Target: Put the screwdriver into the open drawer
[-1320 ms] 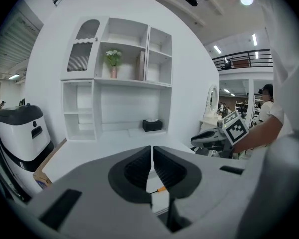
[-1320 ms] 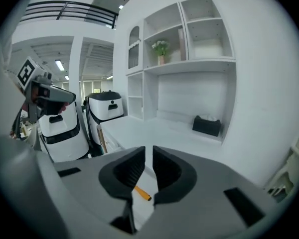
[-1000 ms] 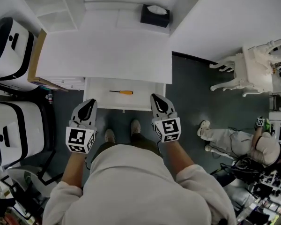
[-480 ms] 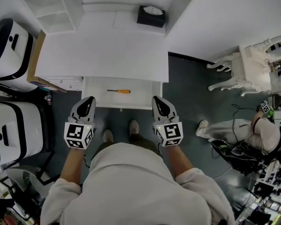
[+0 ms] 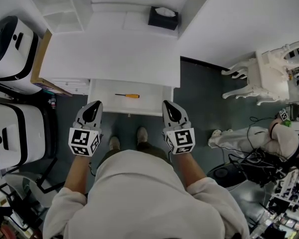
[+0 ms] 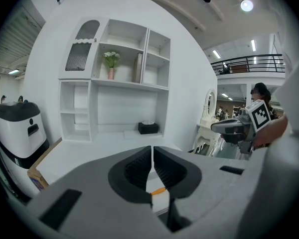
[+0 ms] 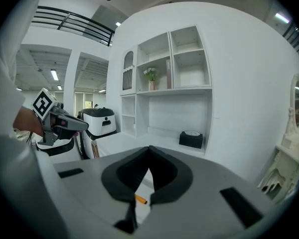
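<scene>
The screwdriver (image 5: pixel 128 95), orange-handled with a thin dark shaft, lies flat inside the open white drawer (image 5: pixel 154 103) under the desk. Both grippers hover side by side just in front of the drawer's front edge, apart from the screwdriver. My left gripper (image 5: pixel 95 105) is shut and holds nothing. My right gripper (image 5: pixel 168 105) is also shut and empty. In the left gripper view the closed tips of the left gripper (image 6: pixel 152 151) frame a bit of the screwdriver's orange handle (image 6: pixel 158 190). Below the shut right gripper (image 7: pixel 149 150) in the right gripper view, the handle (image 7: pixel 140 199) shows again.
The white desk top (image 5: pixel 109 59) carries a black tissue box (image 5: pixel 163 18) at the back, under shelving. White appliances (image 5: pixel 10 49) and a cardboard sheet (image 5: pixel 39 59) stand at the left. A white chair (image 5: pixel 269 68) and a person (image 5: pixel 254 136) among cables are at the right.
Both grippers stay almost where they were in front of the drawer, and the screwdriver has not moved. The person at the right has shifted position.
</scene>
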`<state>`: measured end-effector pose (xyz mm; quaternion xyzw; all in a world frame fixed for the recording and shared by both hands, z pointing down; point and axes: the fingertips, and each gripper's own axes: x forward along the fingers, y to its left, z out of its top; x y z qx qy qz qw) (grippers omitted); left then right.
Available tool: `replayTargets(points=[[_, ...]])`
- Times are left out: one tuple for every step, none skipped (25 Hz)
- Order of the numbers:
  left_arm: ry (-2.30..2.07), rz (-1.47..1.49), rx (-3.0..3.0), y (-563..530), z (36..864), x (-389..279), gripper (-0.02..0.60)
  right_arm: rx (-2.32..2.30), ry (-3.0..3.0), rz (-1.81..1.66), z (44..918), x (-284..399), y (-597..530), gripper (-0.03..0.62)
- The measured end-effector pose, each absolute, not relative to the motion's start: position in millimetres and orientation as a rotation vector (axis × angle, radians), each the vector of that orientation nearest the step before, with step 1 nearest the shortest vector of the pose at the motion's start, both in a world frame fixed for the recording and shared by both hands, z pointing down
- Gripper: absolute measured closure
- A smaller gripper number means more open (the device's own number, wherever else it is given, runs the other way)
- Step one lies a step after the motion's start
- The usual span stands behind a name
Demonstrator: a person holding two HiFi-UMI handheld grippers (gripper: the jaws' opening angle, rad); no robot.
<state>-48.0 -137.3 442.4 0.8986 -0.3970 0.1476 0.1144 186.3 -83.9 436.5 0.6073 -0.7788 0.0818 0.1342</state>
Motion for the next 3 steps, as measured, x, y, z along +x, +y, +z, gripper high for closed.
replayTargets(points=[[-1.165,0.433,2.635,-136.4,441.4,-48.5,0.565,1.759,-2.258,0.235,435.7,185.9,-83.4,0.589],[-1.167,0.433,2.635,-135.4,440.6,-49.1,0.564,1.757,-2.260,0.232,434.8,185.5,-82.7,0.589],[-1.168,0.433,2.635,-134.2,439.8,-49.6,0.565,1.755,-2.261,0.230,434.0,185.0,-81.9,0.589]])
